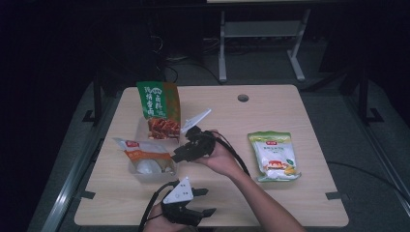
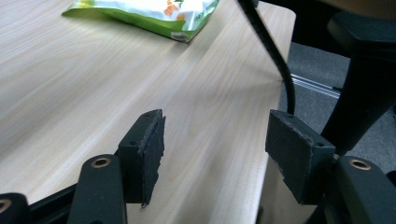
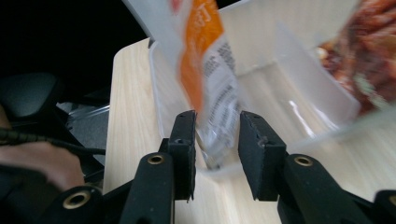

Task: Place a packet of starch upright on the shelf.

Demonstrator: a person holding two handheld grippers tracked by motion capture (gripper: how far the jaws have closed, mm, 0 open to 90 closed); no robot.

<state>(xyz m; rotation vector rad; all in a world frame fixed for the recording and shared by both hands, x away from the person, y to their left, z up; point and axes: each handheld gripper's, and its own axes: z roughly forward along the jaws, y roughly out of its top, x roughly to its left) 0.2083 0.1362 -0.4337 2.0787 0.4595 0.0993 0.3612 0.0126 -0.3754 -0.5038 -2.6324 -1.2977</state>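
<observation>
An orange-and-white packet (image 1: 145, 154) stands in the near compartment of a clear plastic container (image 1: 140, 177) left of the table's middle. My right gripper (image 1: 183, 145) reaches in from the right at that packet. In the right gripper view the packet's lower end (image 3: 210, 88) hangs between the black pads of my right gripper (image 3: 217, 144), which stand slightly apart from it, so the jaws are open. My left gripper (image 1: 209, 202) rests near the table's front edge, pointing right. In its own view, my left gripper (image 2: 215, 149) is open with bare wood between the pads.
A green packet of red food (image 1: 158, 108) stands in the container's far compartment (image 3: 303, 70). A green-and-white pouch (image 1: 274, 154) lies flat at the right (image 2: 154, 14). A cable hole (image 1: 243, 98) sits near the far edge. A black chair (image 2: 364, 70) is beyond the table's edge.
</observation>
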